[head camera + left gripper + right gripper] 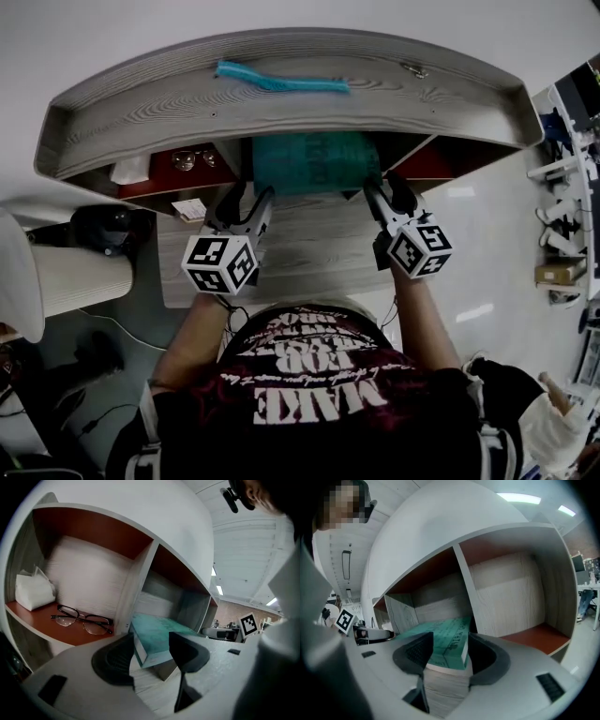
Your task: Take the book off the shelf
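A grey wood-grain shelf (281,103) with red-brown compartment floors stands on a desk (309,258) of the same grain, with pale floor around it. The teal book (314,161) lies flat in the middle compartment, its front edge jutting out toward both tools. The left hand-held gripper (246,200) has its jaws apart around the book's left front corner. The right hand-held gripper (389,195) has its jaws apart around the right front corner. Dark lettering on the cover just ahead of the right one is too warped to read. Left of the left hand-held gripper, glasses (82,618) and a white tissue pack (33,590) sit in the neighbouring compartment. Right of the right one opens another red-floored compartment (539,637). A teal strip (281,82) lies on the shelf top above both.
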The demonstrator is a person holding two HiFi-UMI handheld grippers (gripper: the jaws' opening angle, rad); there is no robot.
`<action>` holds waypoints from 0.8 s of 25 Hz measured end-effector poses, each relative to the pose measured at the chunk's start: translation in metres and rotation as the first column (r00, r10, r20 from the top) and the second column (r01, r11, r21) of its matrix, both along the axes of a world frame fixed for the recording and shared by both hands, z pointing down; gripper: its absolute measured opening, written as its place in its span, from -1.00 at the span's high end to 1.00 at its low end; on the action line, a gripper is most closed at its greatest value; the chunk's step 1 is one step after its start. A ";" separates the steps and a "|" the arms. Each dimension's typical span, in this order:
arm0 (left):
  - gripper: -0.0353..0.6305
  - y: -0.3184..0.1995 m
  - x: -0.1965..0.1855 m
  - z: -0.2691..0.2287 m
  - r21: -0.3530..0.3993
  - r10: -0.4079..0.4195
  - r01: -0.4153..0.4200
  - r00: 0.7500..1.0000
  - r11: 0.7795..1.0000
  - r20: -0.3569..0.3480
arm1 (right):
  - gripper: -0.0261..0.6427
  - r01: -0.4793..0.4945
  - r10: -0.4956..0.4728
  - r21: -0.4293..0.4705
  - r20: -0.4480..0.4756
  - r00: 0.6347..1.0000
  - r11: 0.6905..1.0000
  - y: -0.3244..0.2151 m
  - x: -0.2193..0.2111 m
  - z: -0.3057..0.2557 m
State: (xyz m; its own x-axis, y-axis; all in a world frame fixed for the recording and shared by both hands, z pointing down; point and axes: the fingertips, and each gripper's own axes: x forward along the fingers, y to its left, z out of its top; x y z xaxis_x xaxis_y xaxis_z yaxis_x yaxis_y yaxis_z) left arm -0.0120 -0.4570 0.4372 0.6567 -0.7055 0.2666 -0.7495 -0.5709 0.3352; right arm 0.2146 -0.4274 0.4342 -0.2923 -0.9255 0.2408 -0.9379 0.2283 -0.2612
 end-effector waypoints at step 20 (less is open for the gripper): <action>0.18 0.026 0.015 -0.001 -0.023 0.040 -0.040 0.999 0.999 0.006 | 0.31 0.019 -0.017 -0.015 0.125 0.992 1.000 0.028 -0.013 0.005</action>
State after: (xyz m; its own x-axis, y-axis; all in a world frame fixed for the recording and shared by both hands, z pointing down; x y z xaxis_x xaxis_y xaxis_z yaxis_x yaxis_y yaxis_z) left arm 0.0033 -0.4313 0.4361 0.6826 -0.6721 0.2870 -0.7282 -0.5928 0.3440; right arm 0.2011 -0.3998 0.4395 -0.3377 -0.9160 0.2165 -0.8936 0.2398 -0.3794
